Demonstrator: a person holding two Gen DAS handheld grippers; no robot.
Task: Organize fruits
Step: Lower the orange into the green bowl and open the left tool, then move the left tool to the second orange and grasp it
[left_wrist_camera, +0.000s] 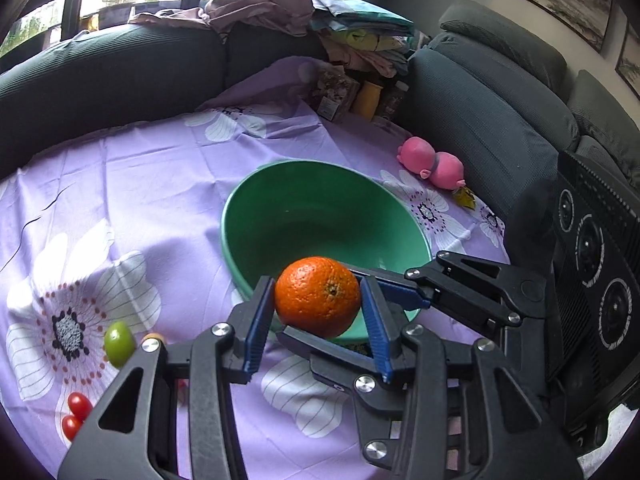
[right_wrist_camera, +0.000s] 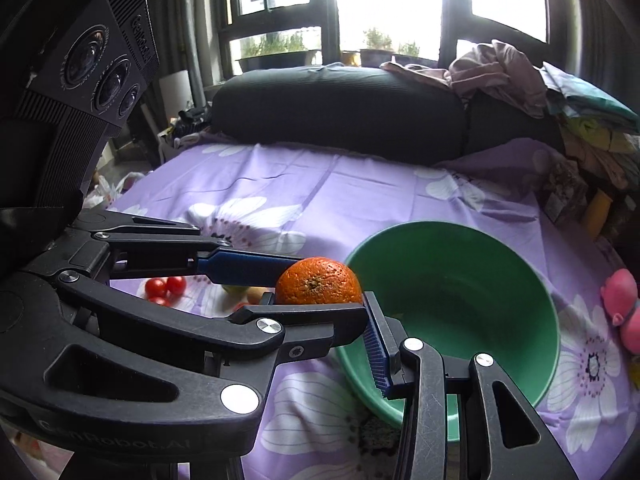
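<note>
My left gripper [left_wrist_camera: 318,310] is shut on an orange [left_wrist_camera: 318,297] and holds it over the near rim of an empty green bowl [left_wrist_camera: 320,216]. In the right wrist view the orange [right_wrist_camera: 319,286] sits at the bowl's [right_wrist_camera: 456,292] left rim, held by the left gripper's fingers [right_wrist_camera: 248,268] that cross in front. My right gripper's own right finger [right_wrist_camera: 376,344] hangs over the bowl's near rim; its left finger is hidden, so its state is unclear. A green fruit [left_wrist_camera: 119,343] and red cherry tomatoes [left_wrist_camera: 76,414] lie on the cloth at the left.
A purple flowered cloth [left_wrist_camera: 160,184] covers the surface. A pink toy pig [left_wrist_camera: 434,164] lies right of the bowl. A dark sofa [left_wrist_camera: 100,68] with piled clothes [left_wrist_camera: 272,4] rings the back. Jars and packets [left_wrist_camera: 352,96] stand at the far corner.
</note>
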